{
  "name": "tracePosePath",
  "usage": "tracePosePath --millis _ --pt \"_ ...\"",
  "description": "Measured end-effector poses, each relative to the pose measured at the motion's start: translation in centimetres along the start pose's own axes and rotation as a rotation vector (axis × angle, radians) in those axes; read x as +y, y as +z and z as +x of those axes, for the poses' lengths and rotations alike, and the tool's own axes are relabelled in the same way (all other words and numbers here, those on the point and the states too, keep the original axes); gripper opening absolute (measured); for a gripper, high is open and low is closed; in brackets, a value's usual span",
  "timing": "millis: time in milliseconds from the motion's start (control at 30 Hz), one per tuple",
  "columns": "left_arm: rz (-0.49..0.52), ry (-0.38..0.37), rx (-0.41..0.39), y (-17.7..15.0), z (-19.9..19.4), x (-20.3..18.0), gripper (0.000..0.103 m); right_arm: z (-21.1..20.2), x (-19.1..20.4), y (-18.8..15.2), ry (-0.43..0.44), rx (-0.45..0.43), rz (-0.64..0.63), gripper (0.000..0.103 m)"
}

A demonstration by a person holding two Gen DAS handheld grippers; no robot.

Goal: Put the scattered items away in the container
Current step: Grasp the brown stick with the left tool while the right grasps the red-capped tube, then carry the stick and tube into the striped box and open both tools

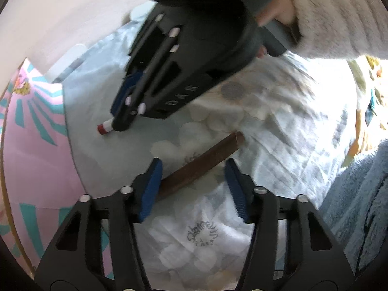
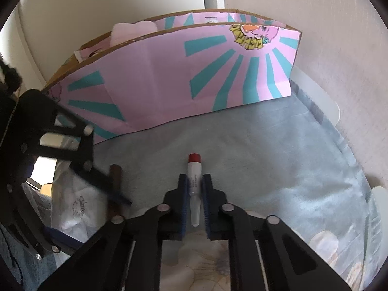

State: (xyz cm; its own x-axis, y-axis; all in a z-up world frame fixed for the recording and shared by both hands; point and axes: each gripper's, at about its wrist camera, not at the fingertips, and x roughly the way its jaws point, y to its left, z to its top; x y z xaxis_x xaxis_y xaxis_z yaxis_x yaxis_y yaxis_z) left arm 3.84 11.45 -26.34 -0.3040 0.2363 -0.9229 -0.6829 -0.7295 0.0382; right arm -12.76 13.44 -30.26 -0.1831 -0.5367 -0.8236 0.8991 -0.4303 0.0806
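A white tube with a red cap [image 2: 194, 179] lies on the pale blue bedsheet, and my right gripper [image 2: 195, 178] is shut on its middle, cap pointing away toward the box. The left wrist view shows the same right gripper [image 1: 121, 123] from above, with the red cap [image 1: 103, 129] sticking out. A brown stick [image 1: 206, 157] lies slantwise on the sheet between the fingers of my left gripper [image 1: 193, 163]. Its lower end is by the left pad and the right pad stands clear of it, so the left gripper is open. The container, a pink box with teal rays [image 2: 169, 80], stands just beyond.
The pink box [image 1: 36, 145] is at the left in the left wrist view, with soft pink items [image 2: 133, 30] inside it. A fluffy blue blanket [image 1: 359, 194] lies at the right. A person's fuzzy sleeve [image 1: 339, 12] holds the right gripper. A wall rises behind the box.
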Motion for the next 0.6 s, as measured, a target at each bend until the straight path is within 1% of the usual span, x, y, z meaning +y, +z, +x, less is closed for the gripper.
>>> tracePosePath --millis 67,133,233,367,433,467,600 --pt "0.034 -0.003 0.013 0.2 -0.1 -0.5 0.031 0.1 0.3 0.2 -0.017 0.016 -0.021 0.01" --pt "0.066 0.004 0.018 0.3 -0.2 -1.0 0.026 0.2 0.6 0.5 -0.033 0.029 -0.038 0.01" --pt "0.075 0.005 0.02 0.2 -0.4 -1.3 0.022 0.3 0.7 0.5 -0.041 0.027 -0.022 0.01" --pt "0.058 -0.015 0.027 -0.3 -0.8 -1.7 0.015 -0.2 0.3 -0.1 -0.054 0.008 0.036 0.01" --pt "0.03 -0.042 0.036 -0.4 -0.8 -1.4 0.013 -0.7 -0.1 -0.6 -0.059 0.0 0.075 0.01" --pt "0.018 -0.048 0.037 0.5 -0.1 -1.0 0.013 -1.0 -0.3 -0.9 -0.064 -0.005 0.093 0.01" --pt "-0.029 -0.049 0.029 1.1 0.1 0.3 0.013 -2.6 -1.0 -2.2 -0.094 -0.021 0.163 0.01"
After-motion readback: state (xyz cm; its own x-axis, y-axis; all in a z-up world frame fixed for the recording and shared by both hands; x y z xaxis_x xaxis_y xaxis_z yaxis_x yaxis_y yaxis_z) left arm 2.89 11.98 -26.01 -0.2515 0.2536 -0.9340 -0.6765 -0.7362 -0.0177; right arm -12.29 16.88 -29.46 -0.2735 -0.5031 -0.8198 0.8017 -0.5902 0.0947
